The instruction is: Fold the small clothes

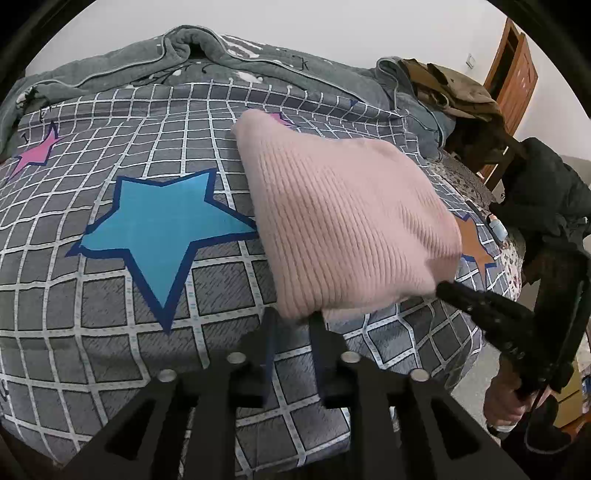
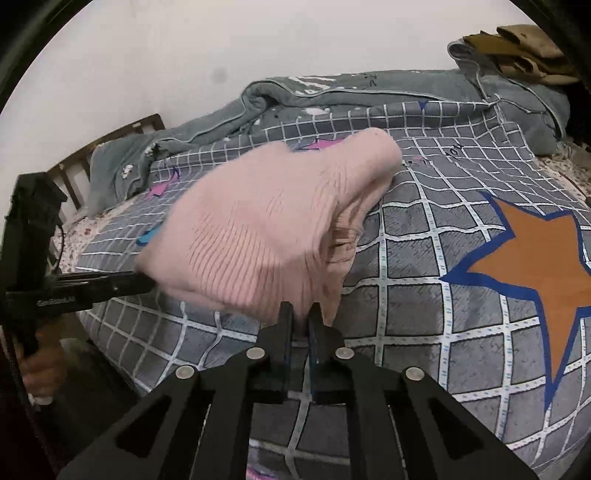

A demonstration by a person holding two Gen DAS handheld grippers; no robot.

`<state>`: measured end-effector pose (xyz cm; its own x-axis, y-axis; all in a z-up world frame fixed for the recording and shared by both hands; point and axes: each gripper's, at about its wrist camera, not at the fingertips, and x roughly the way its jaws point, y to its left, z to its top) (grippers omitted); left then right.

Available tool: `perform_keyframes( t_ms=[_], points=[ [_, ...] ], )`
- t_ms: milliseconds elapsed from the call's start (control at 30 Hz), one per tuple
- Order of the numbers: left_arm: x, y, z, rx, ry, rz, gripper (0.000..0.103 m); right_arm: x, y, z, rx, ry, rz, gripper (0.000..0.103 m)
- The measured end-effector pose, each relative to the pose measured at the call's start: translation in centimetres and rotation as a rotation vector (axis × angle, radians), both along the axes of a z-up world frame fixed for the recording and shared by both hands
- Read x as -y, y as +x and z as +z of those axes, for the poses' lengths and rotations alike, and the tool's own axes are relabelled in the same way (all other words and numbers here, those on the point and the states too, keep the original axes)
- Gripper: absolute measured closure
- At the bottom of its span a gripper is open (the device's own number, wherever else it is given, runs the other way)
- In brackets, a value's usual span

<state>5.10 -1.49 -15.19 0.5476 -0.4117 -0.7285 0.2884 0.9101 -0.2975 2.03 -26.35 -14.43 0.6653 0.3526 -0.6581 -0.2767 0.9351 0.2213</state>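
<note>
Right wrist | left hand-held gripper (image 2: 144, 284) lettering blurred | pink knit (image 2: 258, 229) pinched

Illumination is even and diffuse in both views; no distinct light source is visible. The white wall (image 1: 332, 33) renders bright without glare. Shadows are soft, limited to a faint band under the pink knit garment (image 1: 343, 221). Fisheye distortion bows the grid lines of the bed cover (image 1: 110, 295) strongly toward the edges, and black vignette fills the corners. In the right wrist view the garment (image 2: 258, 229) shows motion blur; the bed cover's grid stays sharp.
</note>
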Motion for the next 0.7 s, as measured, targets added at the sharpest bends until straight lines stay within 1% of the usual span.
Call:
perform_keyframes(
  t_ms=[67,100,133,167,200,233,300,400,467,567,600,633,700],
  points=[
    [-0.4,-0.2,0.7,0.009,-0.011,-0.004,0.072,0.5,-0.3,1.2,0.018,0.023,0.006,0.089],
    [-0.7,-0.4,1.0,0.020,-0.019,-0.005,0.069,0.6,-0.3,1.8,0.030,0.028,0.007,0.081],
    [-1.0,-0.6,1.5,0.034,-0.029,-0.005,0.063,0.8,-0.2,2.5,0.046,0.030,0.004,0.068],
    [-1.4,-0.8,2.0,0.049,-0.043,-0.005,0.059,0.9,0.1,3.2,0.064,0.033,-0.005,0.060],
    [-1.6,-0.9,2.4,0.056,-0.051,-0.004,0.058,1.1,0.4,3.8,0.076,0.039,-0.012,0.050],
    [-1.9,-0.7,2.8,0.062,-0.056,-0.001,0.056,1.1,1.0,4.3,0.080,0.046,-0.022,0.046],
    [-1.9,0.0,3.7,0.071,-0.049,0.007,0.054,1.2,2.8,4.9,0.067,0.067,-0.048,0.046],
    [-1.1,2.4,4.6,0.068,-0.026,0.024,0.053,1.0,5.7,4.8,0.026,0.080,-0.096,0.045],
    [-0.5,4.3,4.7,0.049,-0.023,0.032,0.053,0.9,7.6,4.1,-0.020,0.078,-0.128,0.045],
    [0.4,7.4,4.6,0.026,-0.015,0.035,0.053,0.5,10.3,2.4,-0.086,0.044,-0.150,0.045],
    [0.5,8.3,4.4,0.016,-0.020,0.037,0.053,0.6,10.7,2.0,-0.101,0.045,-0.145,0.044],
    [0.6,9.3,4.3,0.001,-0.036,0.037,0.053,0.6,11.3,1.6,-0.119,0.056,-0.140,0.040],
    [0.5,11.2,3.7,-0.039,-0.067,0.041,0.053,1.1,12.3,1.2,-0.146,0.082,-0.143,0.036]
  ],
)
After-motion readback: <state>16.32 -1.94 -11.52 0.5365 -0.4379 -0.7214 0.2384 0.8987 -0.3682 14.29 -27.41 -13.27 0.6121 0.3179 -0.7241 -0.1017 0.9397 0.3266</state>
